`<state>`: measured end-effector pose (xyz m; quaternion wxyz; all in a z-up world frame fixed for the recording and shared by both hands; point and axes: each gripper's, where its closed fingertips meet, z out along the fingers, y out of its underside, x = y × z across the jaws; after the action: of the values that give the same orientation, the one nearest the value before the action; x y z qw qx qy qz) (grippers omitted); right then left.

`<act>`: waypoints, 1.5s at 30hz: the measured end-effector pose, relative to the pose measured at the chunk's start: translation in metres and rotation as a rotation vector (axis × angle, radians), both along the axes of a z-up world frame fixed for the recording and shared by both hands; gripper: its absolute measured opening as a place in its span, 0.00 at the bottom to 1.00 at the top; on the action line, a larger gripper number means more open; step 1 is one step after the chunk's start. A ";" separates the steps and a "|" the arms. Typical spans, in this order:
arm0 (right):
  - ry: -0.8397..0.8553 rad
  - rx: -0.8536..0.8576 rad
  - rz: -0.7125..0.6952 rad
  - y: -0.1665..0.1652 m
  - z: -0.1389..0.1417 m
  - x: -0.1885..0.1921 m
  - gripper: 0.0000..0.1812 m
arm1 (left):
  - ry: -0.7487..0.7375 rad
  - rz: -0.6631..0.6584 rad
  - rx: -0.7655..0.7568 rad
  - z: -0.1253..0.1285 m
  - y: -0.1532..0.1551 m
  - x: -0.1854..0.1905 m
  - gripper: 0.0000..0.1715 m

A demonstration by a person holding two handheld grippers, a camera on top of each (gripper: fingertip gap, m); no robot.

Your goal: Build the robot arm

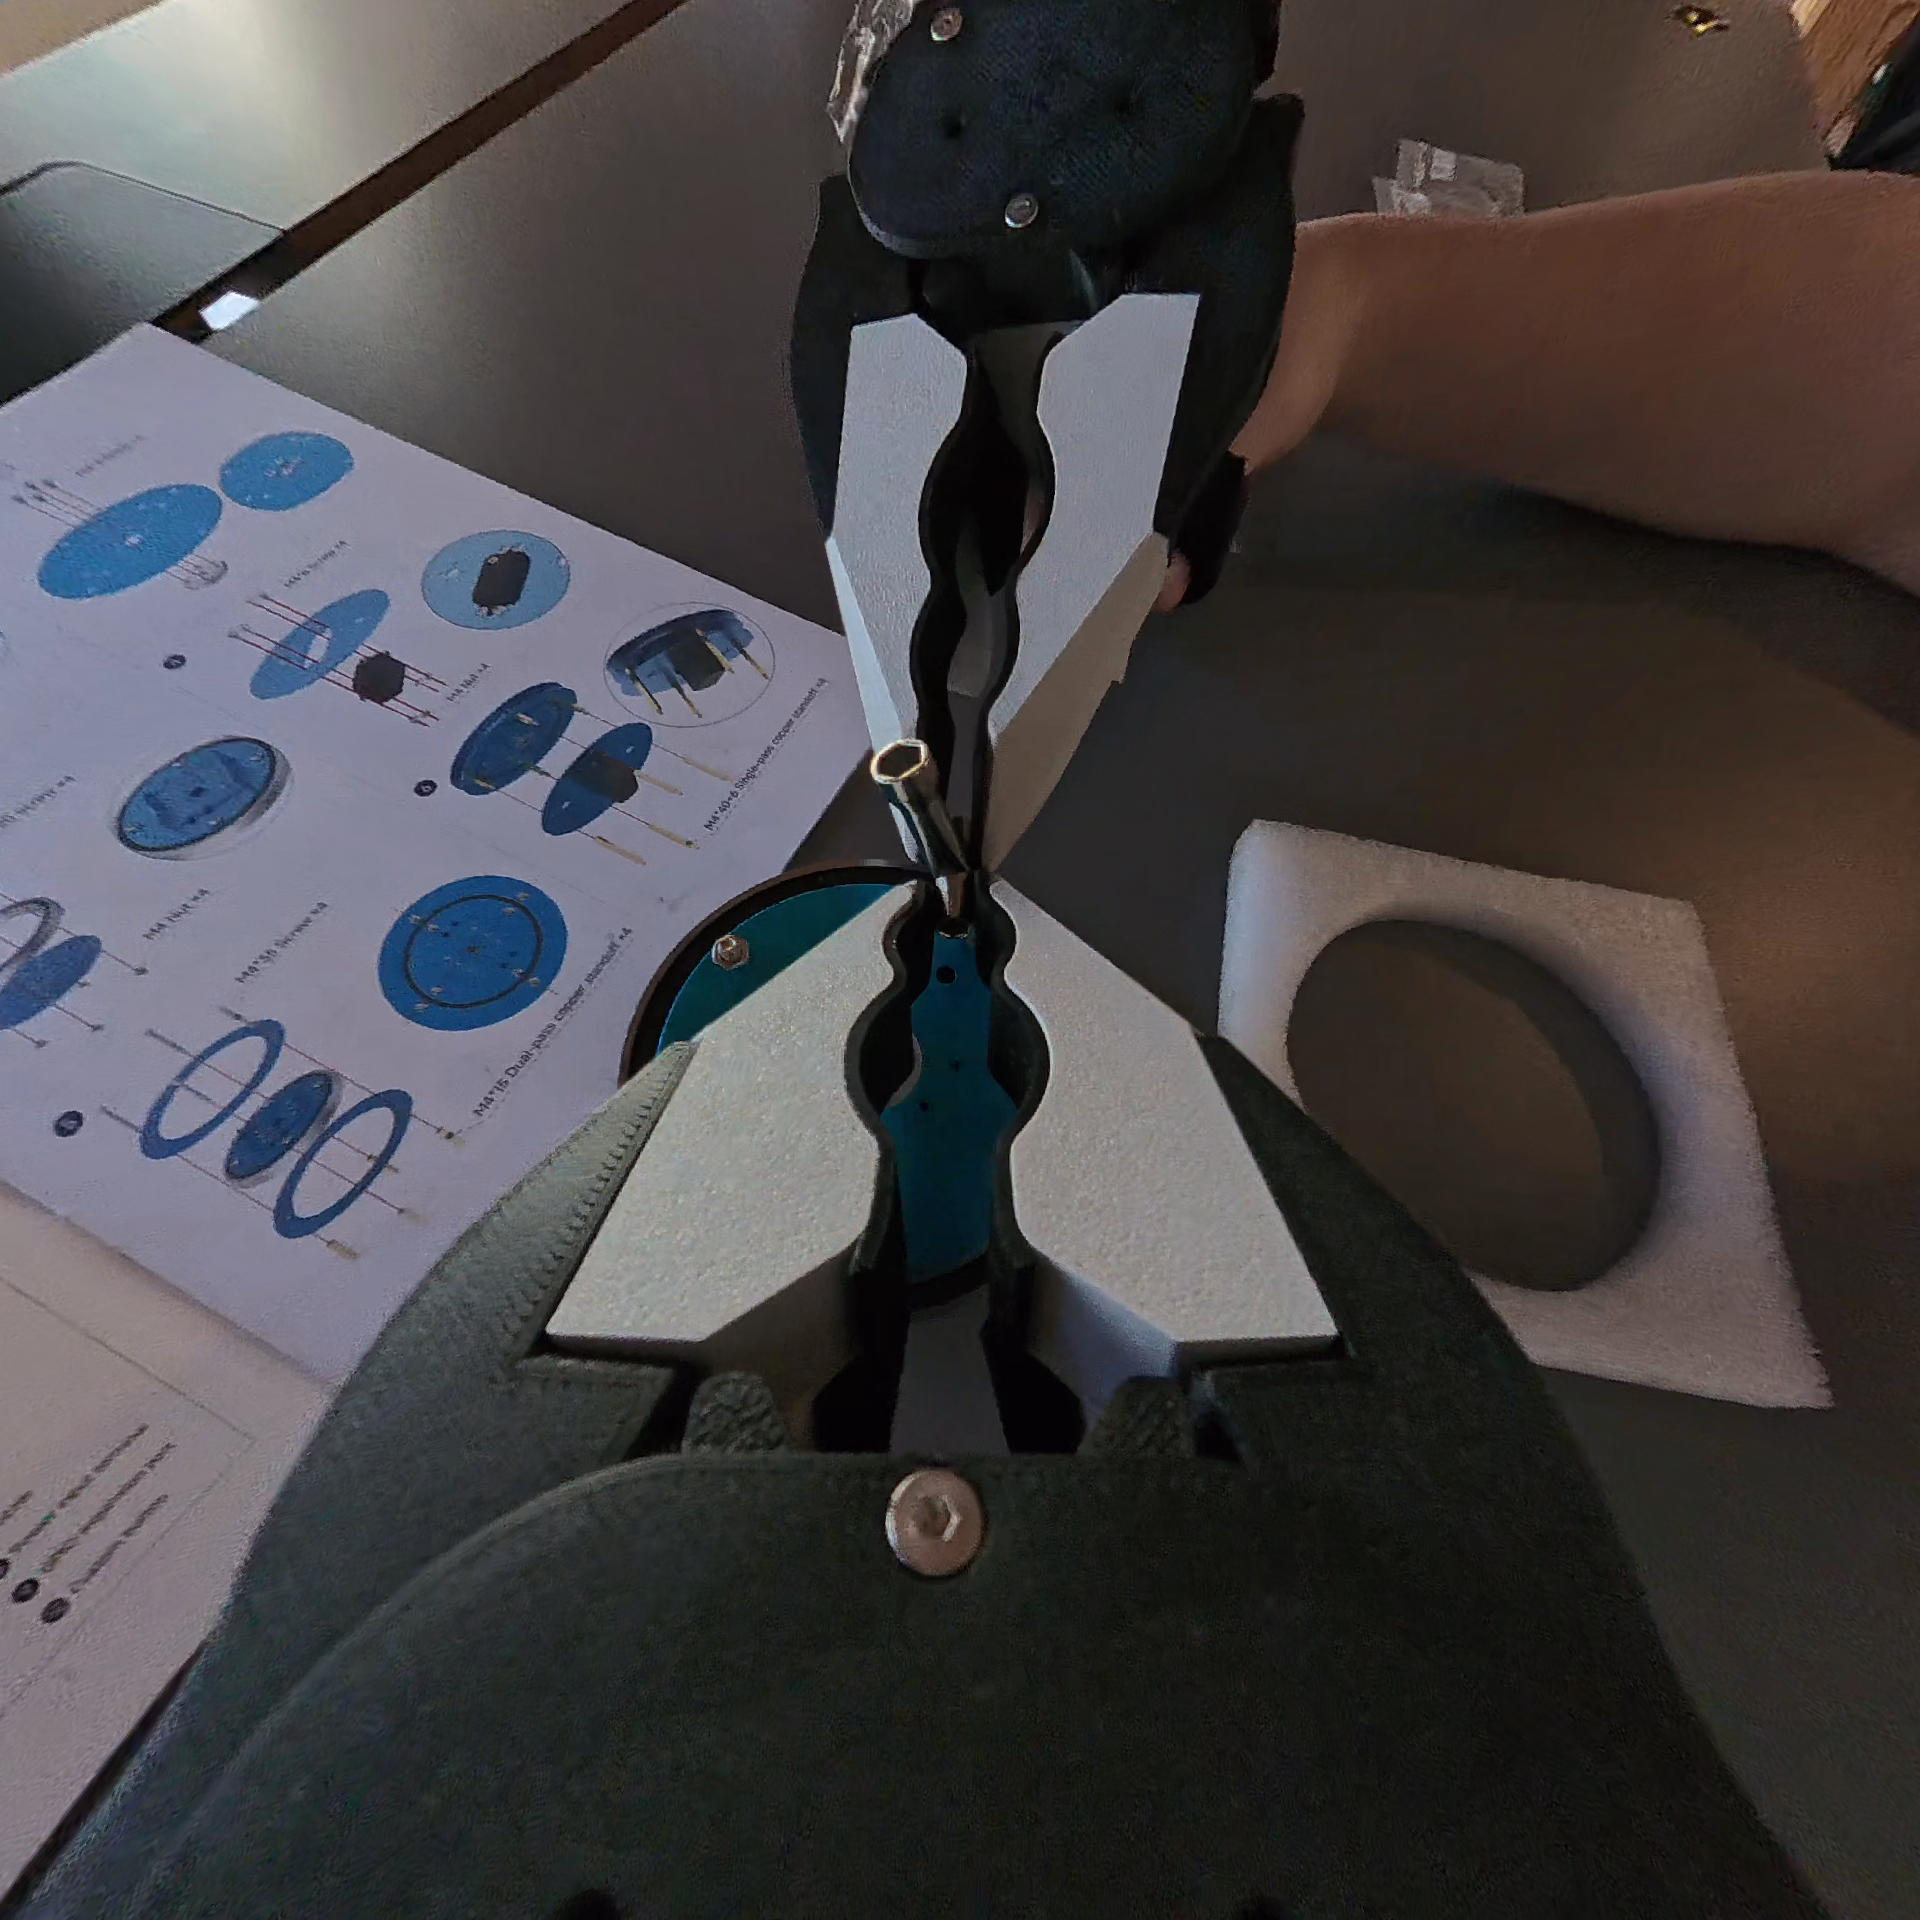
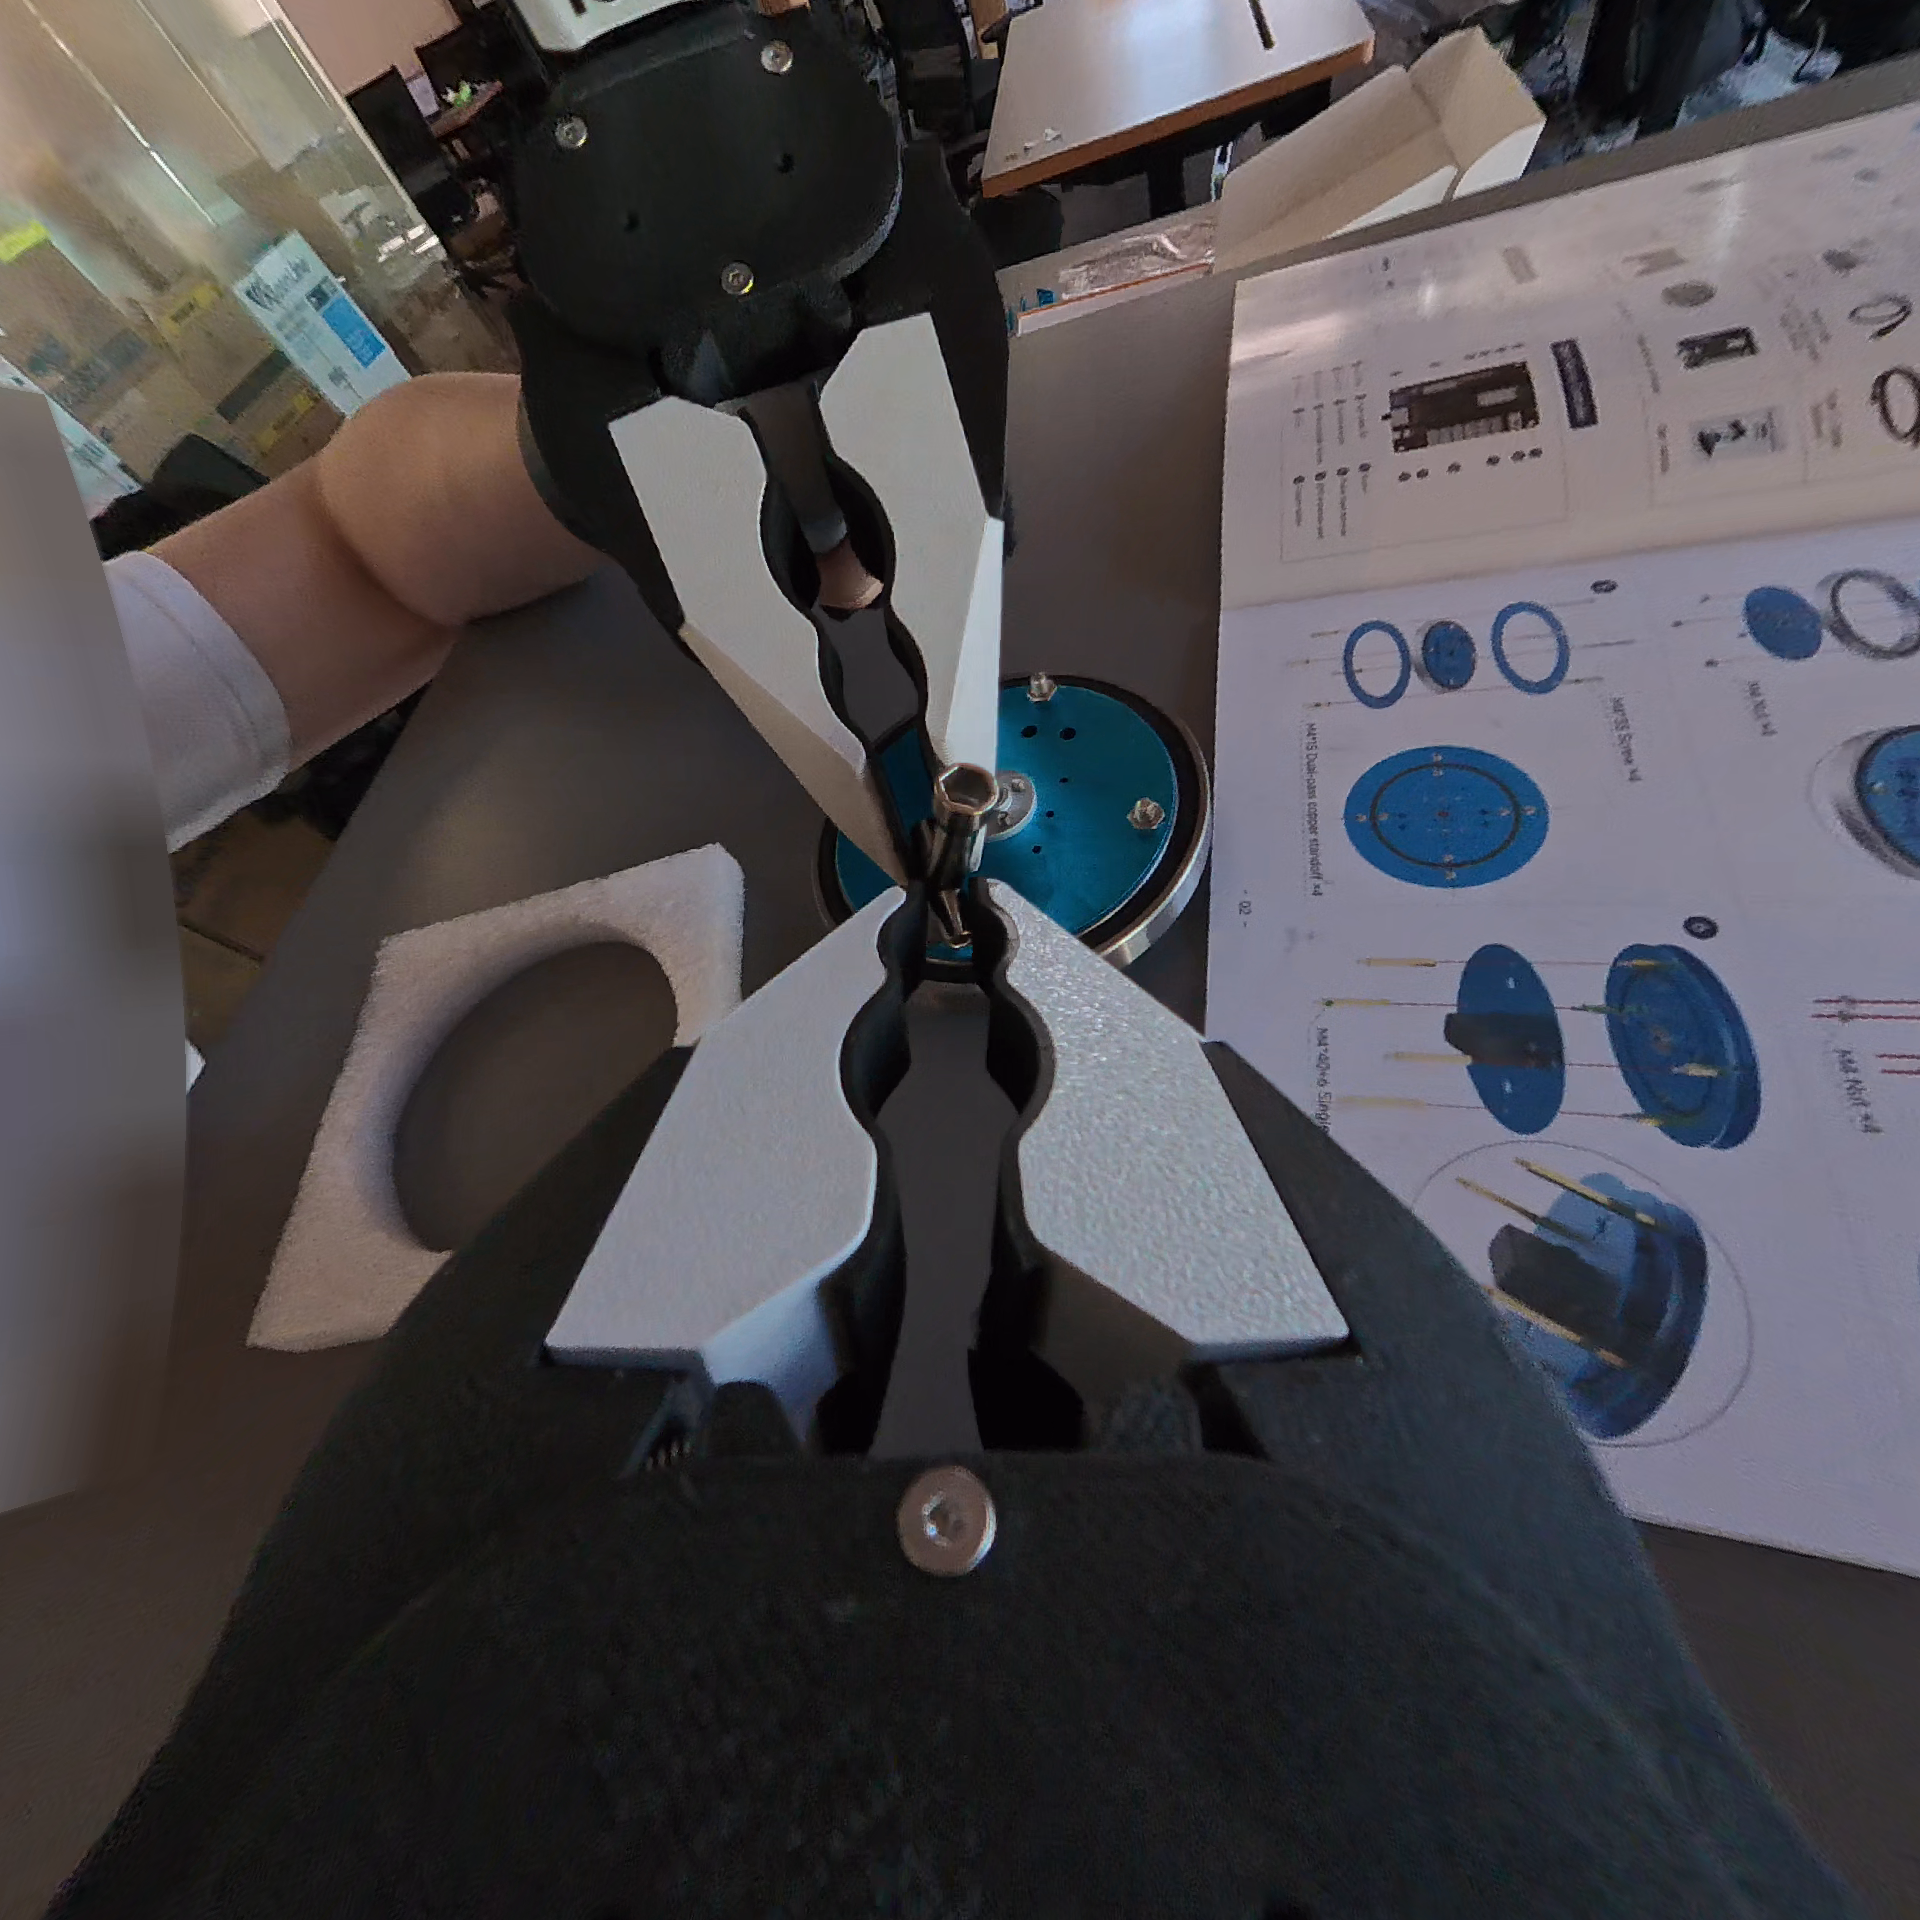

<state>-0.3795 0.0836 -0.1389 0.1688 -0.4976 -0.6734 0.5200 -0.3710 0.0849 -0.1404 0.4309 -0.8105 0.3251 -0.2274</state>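
My left gripper [image 1: 951, 899] and my right gripper [image 2: 951, 925] meet tip to tip above a blue metal disc [image 1: 790, 956] with hex nuts on it, set in a dark round wheel. Both are shut, pinching a small silver hex socket piece [image 1: 920, 805] that sticks up at a tilt between the tips. It also shows in the right wrist view [image 2: 966, 805], over the blue disc [image 2: 1081, 831]. The right gripper [image 1: 961, 857] comes in from above in the left wrist view. The left gripper [image 2: 920, 857] does so in the right wrist view.
A printed instruction sheet [image 1: 312, 831] with blue diagrams lies beside the disc, and it also shows in the right wrist view [image 2: 1558, 831]. A white foam square [image 1: 1351, 883] with a round hole lies on the other side [image 2: 675, 894]. A person's forearm [image 1: 1610, 364] rests on the dark table. The grippers are tip to tip, or close to it. From either gripper's tips it is about 11 cm to the white foam square [image 1: 1351, 883].
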 end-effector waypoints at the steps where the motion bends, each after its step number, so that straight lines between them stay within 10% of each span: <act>1: -0.011 -0.003 0.000 0.000 -0.001 0.000 0.03 | -0.011 0.000 -0.010 -0.001 0.000 0.000 0.04; 26: -0.101 -0.122 -0.053 0.002 0.006 -0.003 0.03 | -0.242 0.024 -0.210 0.006 0.001 0.000 0.04; 45: 0.020 0.125 0.025 -0.005 0.006 0.001 0.03 | 0.101 -0.019 0.097 0.002 -0.004 0.003 0.04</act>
<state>-0.3788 0.0783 -0.1330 0.1998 -0.4726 -0.7090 0.4837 -0.3677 0.0811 -0.1385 0.4504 -0.7961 0.3647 -0.1742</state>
